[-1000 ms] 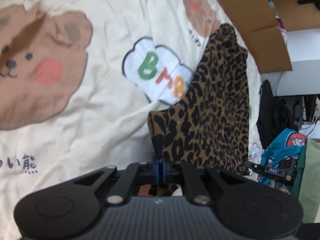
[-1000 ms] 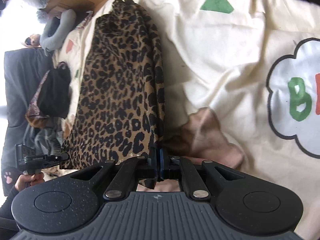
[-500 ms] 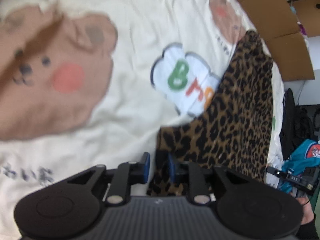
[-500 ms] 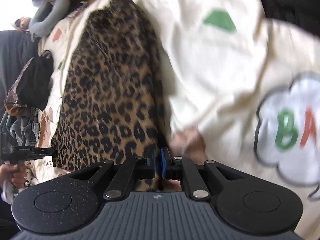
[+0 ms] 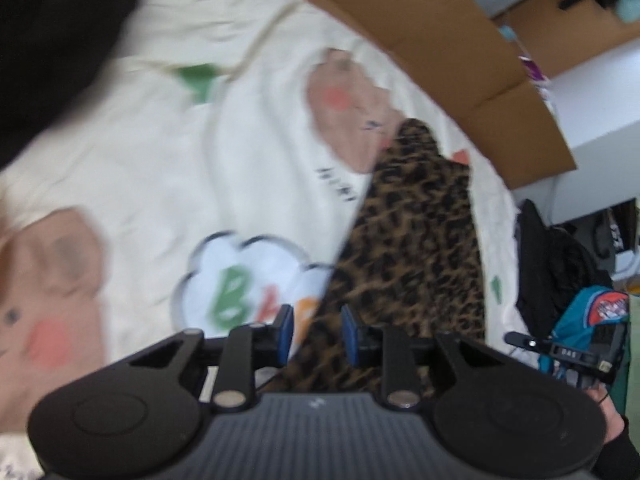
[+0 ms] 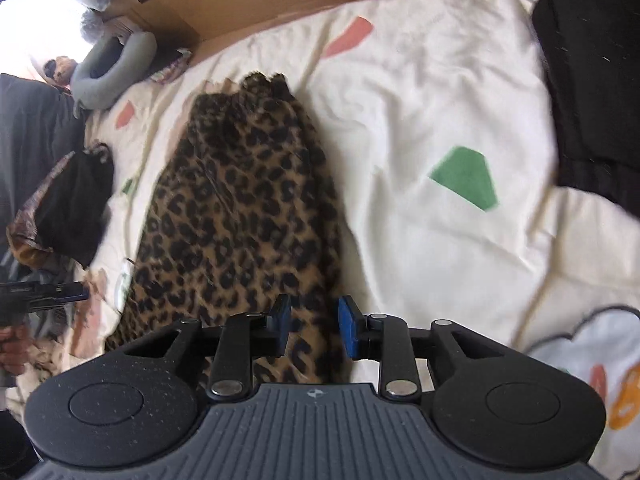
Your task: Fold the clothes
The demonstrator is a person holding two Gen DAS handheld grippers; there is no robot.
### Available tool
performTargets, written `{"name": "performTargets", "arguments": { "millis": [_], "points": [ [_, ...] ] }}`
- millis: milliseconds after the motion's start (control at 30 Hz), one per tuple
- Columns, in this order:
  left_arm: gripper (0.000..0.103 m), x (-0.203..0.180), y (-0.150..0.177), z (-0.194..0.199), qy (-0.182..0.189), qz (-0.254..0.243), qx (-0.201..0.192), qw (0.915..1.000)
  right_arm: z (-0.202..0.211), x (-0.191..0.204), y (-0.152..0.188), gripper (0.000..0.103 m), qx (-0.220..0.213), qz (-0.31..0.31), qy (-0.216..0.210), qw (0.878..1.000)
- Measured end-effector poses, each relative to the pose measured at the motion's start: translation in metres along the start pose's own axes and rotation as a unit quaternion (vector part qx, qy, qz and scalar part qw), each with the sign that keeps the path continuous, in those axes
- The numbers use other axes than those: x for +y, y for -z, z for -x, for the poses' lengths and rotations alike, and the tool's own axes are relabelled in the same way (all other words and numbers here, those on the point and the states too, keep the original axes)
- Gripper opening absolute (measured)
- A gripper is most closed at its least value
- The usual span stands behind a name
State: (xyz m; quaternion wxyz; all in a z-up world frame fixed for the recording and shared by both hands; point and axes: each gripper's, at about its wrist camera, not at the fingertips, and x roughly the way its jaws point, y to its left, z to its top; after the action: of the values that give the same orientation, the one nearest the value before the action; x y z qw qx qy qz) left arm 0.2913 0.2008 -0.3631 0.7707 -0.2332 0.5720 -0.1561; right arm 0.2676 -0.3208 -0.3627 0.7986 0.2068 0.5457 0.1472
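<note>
A leopard-print garment [image 5: 416, 248] lies folded lengthwise on a cream bedspread [image 5: 248, 168] printed with bears and a cloud. My left gripper [image 5: 316, 334] hovers above its near end, jaws opening, blue pads apart and nothing pressed between them. In the right wrist view the same garment [image 6: 240, 208] stretches away from me. My right gripper [image 6: 314, 326] hangs over its near edge, jaws opening too, the cloth lying below the pads and free of them. The other gripper [image 6: 36, 294] shows at the left edge, held by a hand.
Flattened cardboard [image 5: 440, 52] borders the bed's far side. A black garment [image 6: 592, 92] lies on the bedspread at the right. A grey neck pillow [image 6: 112, 68], a dark bag [image 6: 68, 208] and a teal cloth [image 5: 588, 320] sit at the bed's edges.
Both grippers were shut on the leopard garment's near corners; both have let go, opened and drawn up and back. The garment now lies flat on the bedspread.
</note>
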Motion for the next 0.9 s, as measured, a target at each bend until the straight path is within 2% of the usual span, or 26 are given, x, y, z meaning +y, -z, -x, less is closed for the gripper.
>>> {"name": "performTargets", "arguments": {
  "millis": [167, 333, 467, 700, 800, 900],
  "points": [
    [0.025, -0.037, -0.021, -0.033, 0.026, -0.051, 0.002, 0.9984, -0.011, 0.016, -0.020, 0.028, -0.018, 0.040, 0.015, 0.999],
    [0.023, -0.064, -0.039, -0.064, 0.033, -0.098, 0.003, 0.9946, -0.028, 0.021, -0.038, 0.028, -0.027, 0.058, 0.026, 0.998],
    [0.023, -0.073, -0.046, -0.085, 0.030, -0.116, 0.003, 0.9928, -0.045, 0.023, -0.047, 0.028, -0.024, 0.070, 0.020, 0.997],
    [0.022, -0.077, -0.050, -0.120, -0.017, -0.153, -0.001, 0.9881, -0.077, 0.020, -0.052, 0.028, -0.013, 0.088, 0.053, 0.995],
    [0.013, -0.073, -0.053, -0.127, -0.045, -0.149, -0.009, 0.9877, -0.084, 0.015, -0.053, 0.012, -0.018, 0.091, 0.071, 0.993],
    [0.011, -0.074, -0.056, -0.128, -0.056, -0.145, -0.015, 0.9878, -0.087, 0.012, -0.055, 0.008, -0.029, 0.099, 0.081, 0.991]
  ]
}}
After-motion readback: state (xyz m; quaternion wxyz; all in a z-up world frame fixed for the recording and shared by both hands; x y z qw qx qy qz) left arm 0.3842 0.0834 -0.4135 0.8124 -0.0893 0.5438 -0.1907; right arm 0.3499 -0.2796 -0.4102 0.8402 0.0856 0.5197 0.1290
